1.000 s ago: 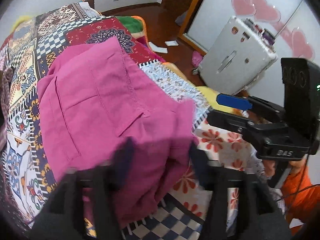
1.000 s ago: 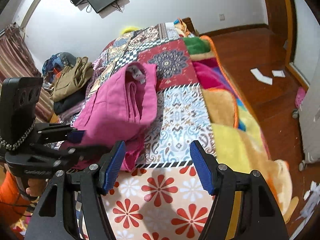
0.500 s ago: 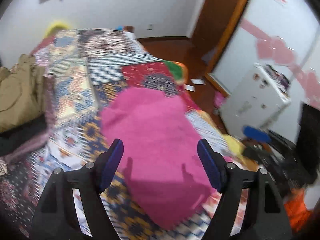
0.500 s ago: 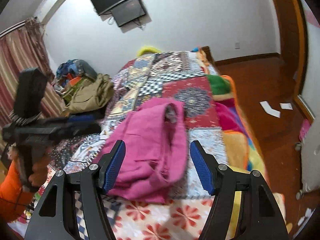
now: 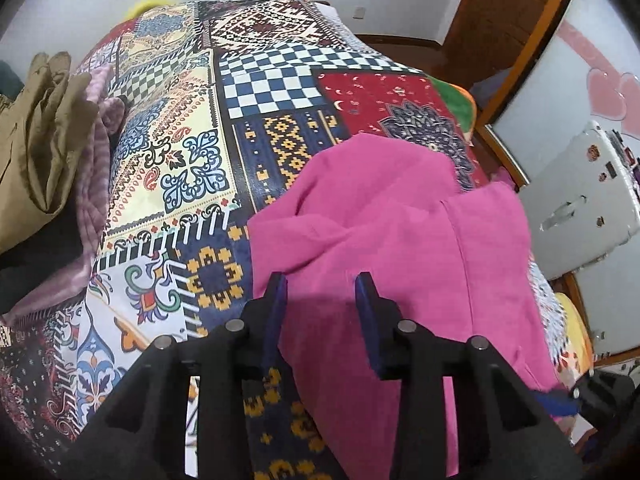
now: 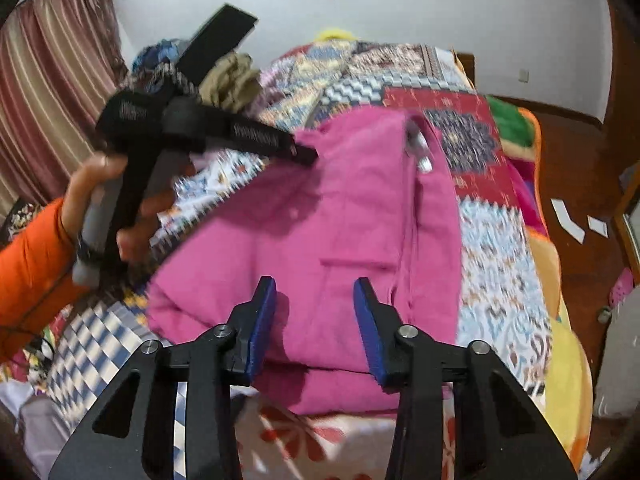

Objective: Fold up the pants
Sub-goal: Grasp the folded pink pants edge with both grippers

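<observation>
Left wrist view
Pants: magenta pants (image 5: 392,240) lie folded in a bundle on the patchwork bedspread (image 5: 256,80), filling centre and lower right of the frame.
Left gripper: left gripper (image 5: 320,300) hovers at lower centre, blue pads parted by a narrow gap with nothing between them.
Upper left: khaki garment (image 5: 36,132) piled beside a striped pink cloth (image 5: 96,168).
Right edge: white cabinet (image 5: 580,204).

Right wrist view
Pants: the bundle (image 6: 340,240) sits mid-frame, a back pocket facing up.
Right gripper: right gripper (image 6: 314,312) at lower centre, pads apart and empty, above the pants' near edge.
Left gripper: seen at upper left (image 6: 308,154), its tip at the pants' far corner; whether it pinches cloth, cannot tell.
Left hand: left hand (image 6: 100,200) in an orange sleeve (image 6: 28,264).
</observation>
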